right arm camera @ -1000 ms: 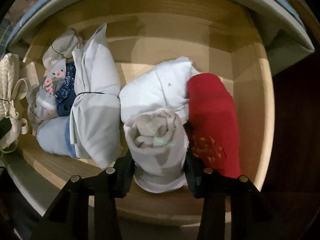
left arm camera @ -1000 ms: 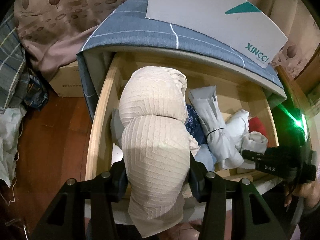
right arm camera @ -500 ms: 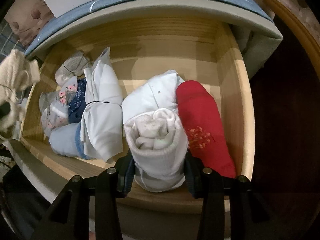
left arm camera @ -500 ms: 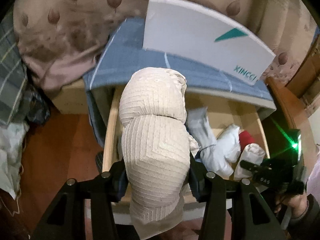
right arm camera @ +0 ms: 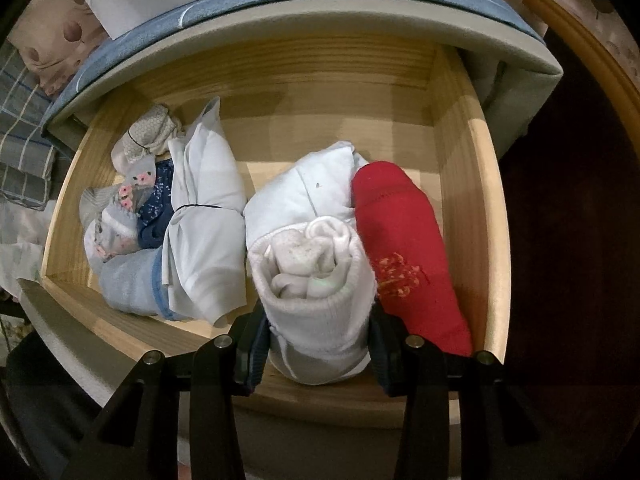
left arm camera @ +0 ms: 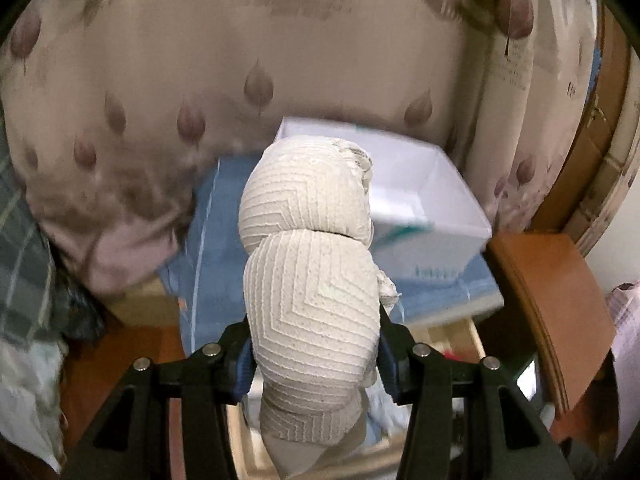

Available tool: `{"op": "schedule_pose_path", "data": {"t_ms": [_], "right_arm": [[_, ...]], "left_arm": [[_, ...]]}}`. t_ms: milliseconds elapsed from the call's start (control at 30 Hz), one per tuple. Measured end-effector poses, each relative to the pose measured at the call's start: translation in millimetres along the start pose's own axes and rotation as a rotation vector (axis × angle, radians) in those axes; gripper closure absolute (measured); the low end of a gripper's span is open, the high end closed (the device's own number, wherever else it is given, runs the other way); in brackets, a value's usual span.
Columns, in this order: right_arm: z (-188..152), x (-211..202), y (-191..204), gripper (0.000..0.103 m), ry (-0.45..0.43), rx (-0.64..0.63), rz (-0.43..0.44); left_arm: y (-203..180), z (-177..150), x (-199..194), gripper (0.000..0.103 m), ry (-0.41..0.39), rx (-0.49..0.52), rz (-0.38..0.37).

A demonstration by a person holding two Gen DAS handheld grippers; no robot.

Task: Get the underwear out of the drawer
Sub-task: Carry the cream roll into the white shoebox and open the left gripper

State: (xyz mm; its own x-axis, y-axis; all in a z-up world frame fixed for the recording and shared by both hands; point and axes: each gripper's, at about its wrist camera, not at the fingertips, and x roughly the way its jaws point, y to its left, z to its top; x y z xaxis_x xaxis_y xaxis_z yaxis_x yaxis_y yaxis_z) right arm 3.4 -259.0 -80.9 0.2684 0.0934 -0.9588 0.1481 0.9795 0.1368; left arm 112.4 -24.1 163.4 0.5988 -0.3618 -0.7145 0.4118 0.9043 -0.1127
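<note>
Two grips on: left hand-held gripper (left arm camera: 314, 354) pinches the cream bundle (left arm camera: 310, 280) clear above the drawer (right arm camera: 466, 184), right hand-held gripper (right arm camera: 318, 354) squeezes the white roll (right arm camera: 316, 280) inside, so lift straight, don't snag neighbours.

A: Counting the open wooden drawer (right arm camera: 460, 184) from the right wrist view. What are you getting?

B: I am seeing one red roll (right arm camera: 404, 256) lying at the right, one white folded piece (right arm camera: 304, 192) just left of it, and one white roll (right arm camera: 320, 280) sitting near, between the black fingers.

A: Left half?

B: One pale bundle tied with a dark band (right arm camera: 208, 224), one light blue roll (right arm camera: 128, 284) near, one navy patterned piece (right arm camera: 158, 212), one floral piece (right arm camera: 120, 216), one knitted grey piece (right arm camera: 150, 134) far. Eight in all.

A: Outside the drawer?

B: One cream ribbed bundle (left arm camera: 312, 292) showing in the left wrist view, and one white box (left arm camera: 424, 204) lying behind it.
</note>
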Motion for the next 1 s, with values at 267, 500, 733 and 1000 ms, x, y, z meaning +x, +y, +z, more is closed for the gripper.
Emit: {"op": "schedule_pose_path", "data": {"t_ms": [267,500,733,1000], "right_arm": [[-0.2,0.3,1.2,0.063,-0.002,0.009,0.002],[-0.4,0.4,-0.8,0.063,-0.003,0.024,0.018],[0.0,0.6,2.2,0.063,0.0,0.02,0.019],[0.8,3.0,-0.7,0.063,0.007,0.021,0.028]], "left_arm": [[-9.0,88.9,25.4,0.053,-0.07,0.058,0.004],[-13.7,121.2,90.1,0.053,-0.019,0.093,0.03],[-21.5,110.3,157.1,0.053,0.07,0.122,0.073],[-19.7,88.8,189.3,0.053,0.151,0.104,0.092]]}}
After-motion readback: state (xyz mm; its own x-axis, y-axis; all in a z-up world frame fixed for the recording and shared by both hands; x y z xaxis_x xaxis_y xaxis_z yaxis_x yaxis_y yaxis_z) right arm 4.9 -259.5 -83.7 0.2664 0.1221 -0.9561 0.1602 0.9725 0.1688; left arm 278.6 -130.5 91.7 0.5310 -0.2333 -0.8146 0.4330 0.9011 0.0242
